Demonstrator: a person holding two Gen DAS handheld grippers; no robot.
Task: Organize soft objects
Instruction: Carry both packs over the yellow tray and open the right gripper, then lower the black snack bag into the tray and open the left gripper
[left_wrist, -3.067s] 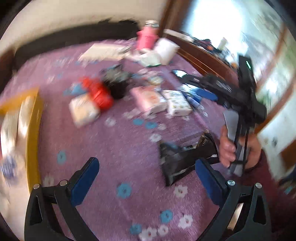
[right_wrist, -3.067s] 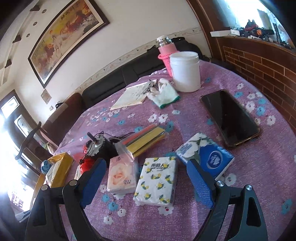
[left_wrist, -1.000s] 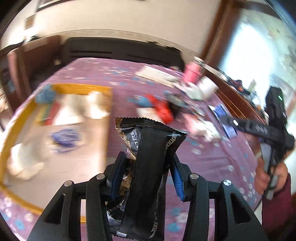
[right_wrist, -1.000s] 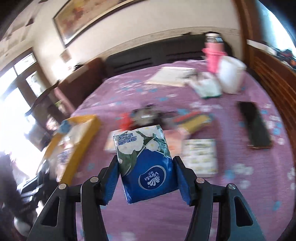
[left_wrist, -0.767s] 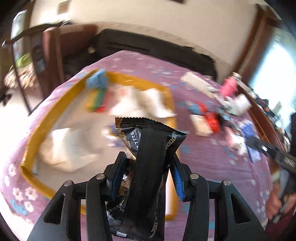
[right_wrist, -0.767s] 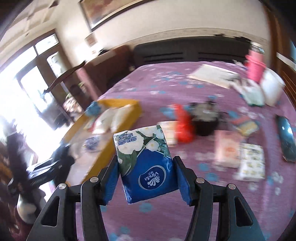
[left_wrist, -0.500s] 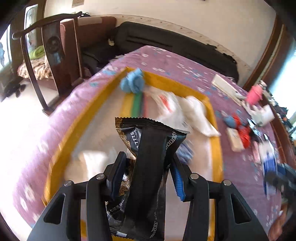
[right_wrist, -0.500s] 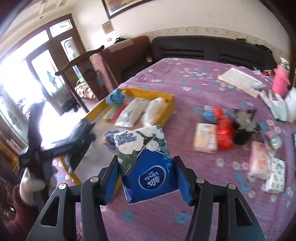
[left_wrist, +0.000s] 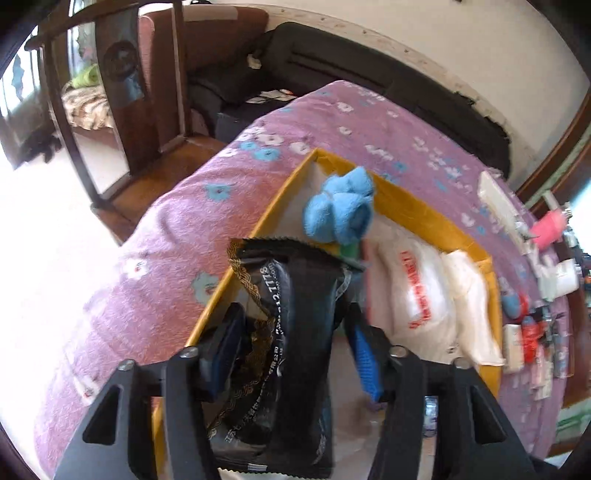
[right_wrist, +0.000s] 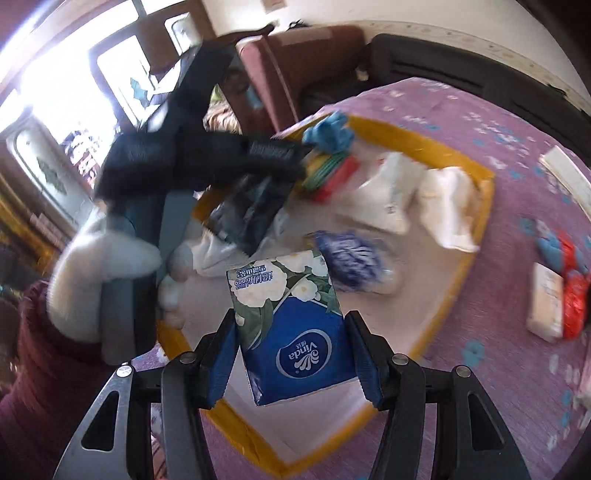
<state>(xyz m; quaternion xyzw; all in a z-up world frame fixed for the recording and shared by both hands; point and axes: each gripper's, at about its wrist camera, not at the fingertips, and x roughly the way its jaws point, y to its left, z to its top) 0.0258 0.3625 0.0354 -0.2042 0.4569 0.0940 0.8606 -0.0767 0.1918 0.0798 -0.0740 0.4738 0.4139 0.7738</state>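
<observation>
Over the tray (right_wrist: 476, 236), the left gripper (left_wrist: 291, 354) has just opened around its upright black pouch (left_wrist: 295, 332), while the right gripper (right_wrist: 291, 354) clamps the tissue pack (right_wrist: 291, 325).

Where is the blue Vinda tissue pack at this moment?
In the right wrist view the tissue pack sits between the pads of the right gripper, above the near part of the yellow tray, beside a blue-and-white packet.
</observation>
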